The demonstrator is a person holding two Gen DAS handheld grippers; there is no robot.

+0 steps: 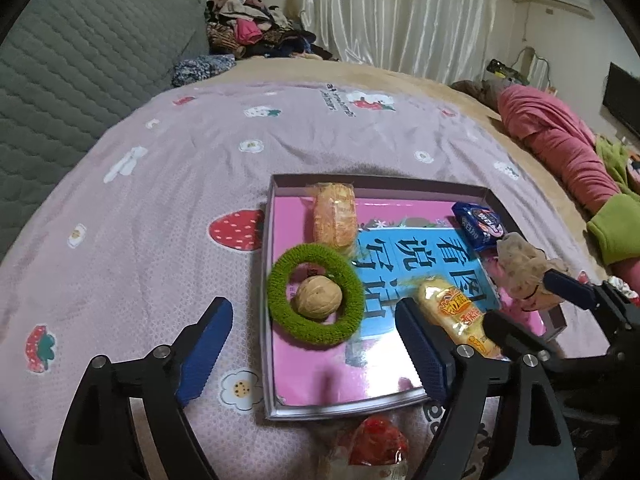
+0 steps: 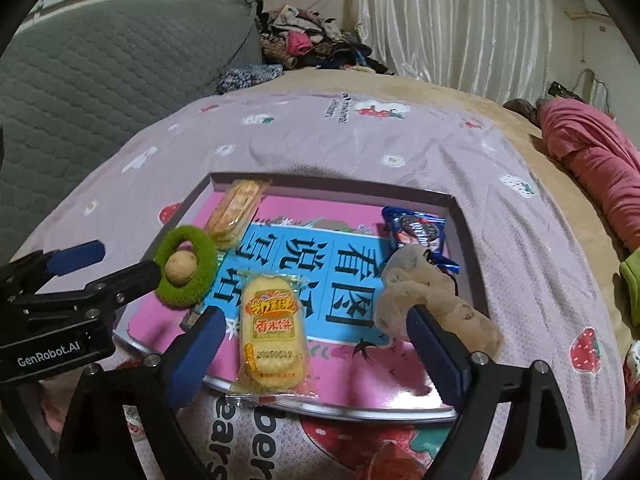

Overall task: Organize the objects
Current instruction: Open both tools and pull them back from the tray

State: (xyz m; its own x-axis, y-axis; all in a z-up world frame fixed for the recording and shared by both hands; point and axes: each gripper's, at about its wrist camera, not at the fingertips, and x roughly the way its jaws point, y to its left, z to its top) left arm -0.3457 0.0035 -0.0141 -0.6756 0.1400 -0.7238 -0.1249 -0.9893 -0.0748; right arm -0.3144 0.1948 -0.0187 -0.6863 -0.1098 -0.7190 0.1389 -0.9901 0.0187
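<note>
A shallow pink-lined tray [image 1: 376, 184] [image 2: 332, 184] lies on the bed. In it are a green fuzzy ring [image 1: 352, 284] [image 2: 180, 298] with a walnut [image 1: 318, 298] [image 2: 181, 267] inside it, a wrapped bread [image 1: 334, 216] [image 2: 236, 208], a blue biscuit packet [image 1: 478, 222] [image 2: 416, 228] and a beige scrunchie [image 1: 520, 264] [image 2: 424, 288]. A yellow rice-cracker packet [image 1: 452, 308] [image 2: 272, 332] rests across the tray's near rim. My left gripper [image 1: 310, 312] [image 2: 130, 260] is open above the ring. My right gripper [image 2: 316, 316] [image 1: 520, 300] is open, with the cracker packet between its fingers but untouched.
The tray sits on a pink strawberry-print sheet [image 1: 160, 200] [image 2: 520, 260]. A red wrapped snack [image 1: 376, 440] lies just outside the near rim. A grey quilted headboard [image 1: 80, 60] is on the left, a clothes pile [image 1: 252, 32] at the back, and a pink-and-green garment [image 1: 560, 140] at the right.
</note>
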